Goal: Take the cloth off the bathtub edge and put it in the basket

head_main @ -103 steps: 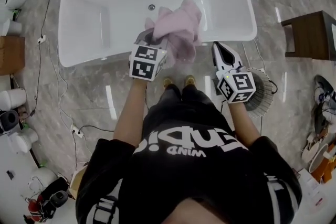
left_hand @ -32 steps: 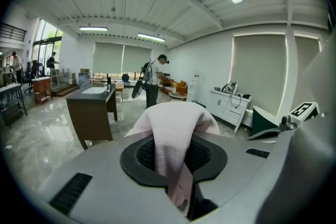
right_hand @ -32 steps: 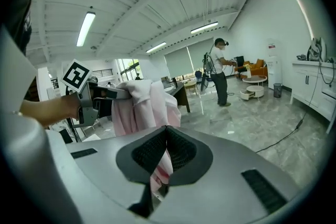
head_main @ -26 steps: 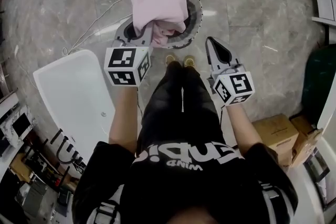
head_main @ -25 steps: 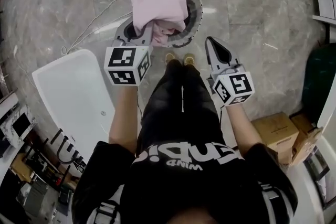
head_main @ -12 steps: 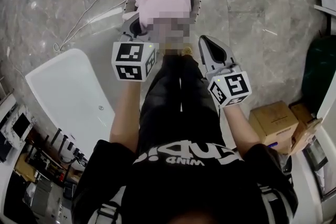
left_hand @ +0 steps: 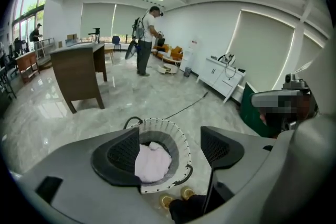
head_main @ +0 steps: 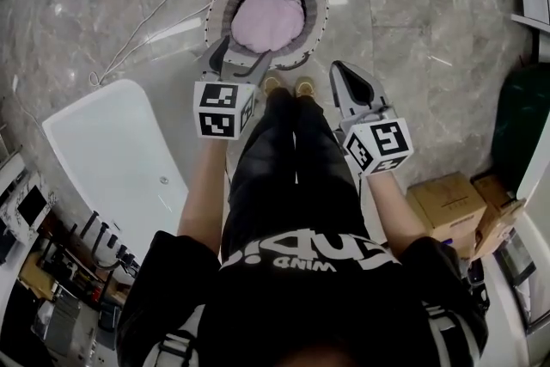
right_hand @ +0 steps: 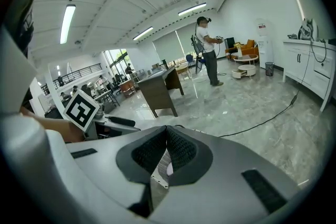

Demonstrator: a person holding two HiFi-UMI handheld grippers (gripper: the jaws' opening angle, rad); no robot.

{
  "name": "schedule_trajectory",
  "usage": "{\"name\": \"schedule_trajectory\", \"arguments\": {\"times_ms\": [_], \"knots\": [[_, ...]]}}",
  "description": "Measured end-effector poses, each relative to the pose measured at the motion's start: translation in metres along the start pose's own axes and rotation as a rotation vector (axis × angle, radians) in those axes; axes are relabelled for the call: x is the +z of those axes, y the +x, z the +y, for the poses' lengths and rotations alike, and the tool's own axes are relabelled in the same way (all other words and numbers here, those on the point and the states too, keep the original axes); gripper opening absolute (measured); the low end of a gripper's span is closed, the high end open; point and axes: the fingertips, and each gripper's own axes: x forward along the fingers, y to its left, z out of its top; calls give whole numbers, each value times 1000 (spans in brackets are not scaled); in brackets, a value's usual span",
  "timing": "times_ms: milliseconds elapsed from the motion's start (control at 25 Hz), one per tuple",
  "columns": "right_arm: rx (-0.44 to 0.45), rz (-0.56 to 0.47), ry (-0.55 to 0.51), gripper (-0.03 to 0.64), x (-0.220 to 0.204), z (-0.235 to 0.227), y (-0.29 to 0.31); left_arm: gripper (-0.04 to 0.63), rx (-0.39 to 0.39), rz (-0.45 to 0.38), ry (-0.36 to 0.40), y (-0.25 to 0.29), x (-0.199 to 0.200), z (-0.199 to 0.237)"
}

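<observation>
Since half a second ago, pink crumpled cloth (head_main: 268, 17) has left the left claw (head_main: 245, 54); jaws just opened, released, empty. Cloth now lies inside round white woven basket (head_main: 320, 9). Right claw (head_main: 344, 77) clenched, empty. Drop step looks done; next, lift left claw clear.

The cloth (head_main: 268, 20) looks like soft, matt pink fabric, crumpled into folds. The basket (head_main: 320, 13) around it has a white openwork wall, seemingly woven plastic, with a grey lining inside. The floor (head_main: 412, 21) is grey veined stone, polished to a gloss that mirrors the ceiling lights. The bathtub (head_main: 112, 150) is smooth, glossy white. The left hand-held gripper (left_hand: 170, 149) and the right hand-held gripper (right_hand: 167, 136) have matt grey plastic shells and black, finely textured pads (left_hand: 123, 153). A box (head_main: 445, 200) is plain brown cardboard, and a desk (left_hand: 79, 73) is dark wood.
</observation>
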Motion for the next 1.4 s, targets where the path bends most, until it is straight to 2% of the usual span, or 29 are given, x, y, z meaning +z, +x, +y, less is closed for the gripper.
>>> {"name": "schedule_trajectory", "arguments": {"times_ms": [120,240,400,520,720,800,960,1240,1400], "knots": [[9,-9,-13,14,9,8,-9,357,-18,-12,-6,-13,4,-10],[27,-27,-35,14,21,18,-21,356,-30,-37,20,-29,16,-24],[59,-49,-66,14,40,34,-40,345,-37,-92,29,-59,40,-42],[79,-65,-90,14,52,42,-53,278,-45,-142,34,-83,61,-57],[116,-99,-139,14,76,61,-73,74,-21,-249,33,-134,89,-77],[127,-124,-156,14,87,68,-82,42,-37,-281,38,-152,95,-87],[145,-158,-182,14,98,79,-97,26,-49,-323,41,-179,95,-103],[171,-185,-233,14,104,91,-116,25,-3,-476,25,-220,98,-106],[181,-202,-229,14,103,96,-121,25,16,-499,22,-232,94,-104]]}}
